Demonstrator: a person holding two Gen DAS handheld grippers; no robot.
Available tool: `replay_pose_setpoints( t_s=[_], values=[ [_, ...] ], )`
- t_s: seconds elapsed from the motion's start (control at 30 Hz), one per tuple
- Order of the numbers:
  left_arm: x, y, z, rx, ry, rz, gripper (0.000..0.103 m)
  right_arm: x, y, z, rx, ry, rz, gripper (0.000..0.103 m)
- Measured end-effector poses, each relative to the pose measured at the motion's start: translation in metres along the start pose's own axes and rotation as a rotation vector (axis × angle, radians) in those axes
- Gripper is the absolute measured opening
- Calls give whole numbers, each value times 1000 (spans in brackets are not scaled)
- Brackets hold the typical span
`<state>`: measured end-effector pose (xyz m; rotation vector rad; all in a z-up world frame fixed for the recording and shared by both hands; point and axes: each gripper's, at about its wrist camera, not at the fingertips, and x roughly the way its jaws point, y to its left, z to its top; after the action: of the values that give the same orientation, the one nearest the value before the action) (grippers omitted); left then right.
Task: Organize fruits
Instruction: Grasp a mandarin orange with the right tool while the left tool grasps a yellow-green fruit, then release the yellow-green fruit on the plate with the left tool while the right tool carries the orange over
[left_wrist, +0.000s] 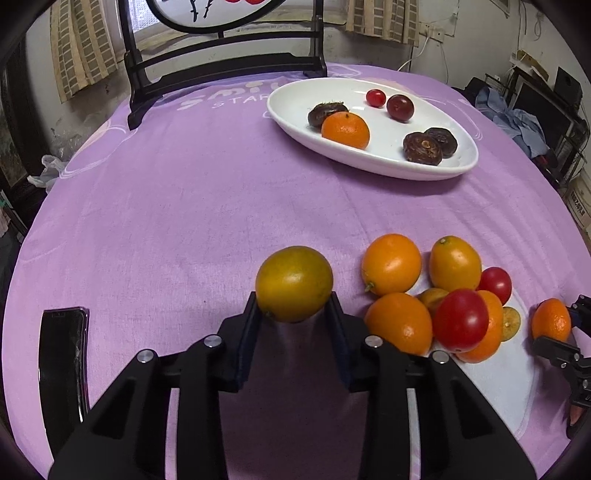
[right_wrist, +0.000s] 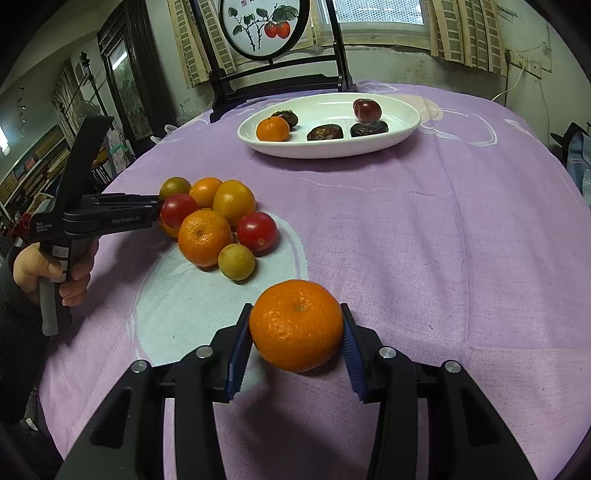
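My left gripper is shut on a greenish-yellow citrus and holds it over the purple cloth. My right gripper is shut on a tangerine; the same tangerine shows in the left wrist view. A pile of oranges and red tomatoes lies on the cloth between the grippers; it also shows in the right wrist view. A white oval plate at the far side holds a tangerine, dark brown fruits and two red ones.
A black phone lies on the cloth at the left. A dark wooden stand with a round painted panel rises behind the plate. The round table's edge curves close on both sides.
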<state>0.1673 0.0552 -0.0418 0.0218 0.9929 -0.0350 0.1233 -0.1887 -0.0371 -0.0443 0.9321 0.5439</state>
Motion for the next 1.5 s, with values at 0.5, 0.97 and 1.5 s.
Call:
replay_pose_setpoints(
  t_s=[0.5,0.97,1.5],
  values=[
    [-74,-9,-46,-34,-30,-35,35,-13,1,3,-5,-63,-68,46],
    [-93,-32,4,34,-65,-88,35,-42,9,57,-48,-105,-15,46],
    [-6,-62,130,38,-41,-83,35,28,-24,166,-32,-114,-60,46]
  ],
)
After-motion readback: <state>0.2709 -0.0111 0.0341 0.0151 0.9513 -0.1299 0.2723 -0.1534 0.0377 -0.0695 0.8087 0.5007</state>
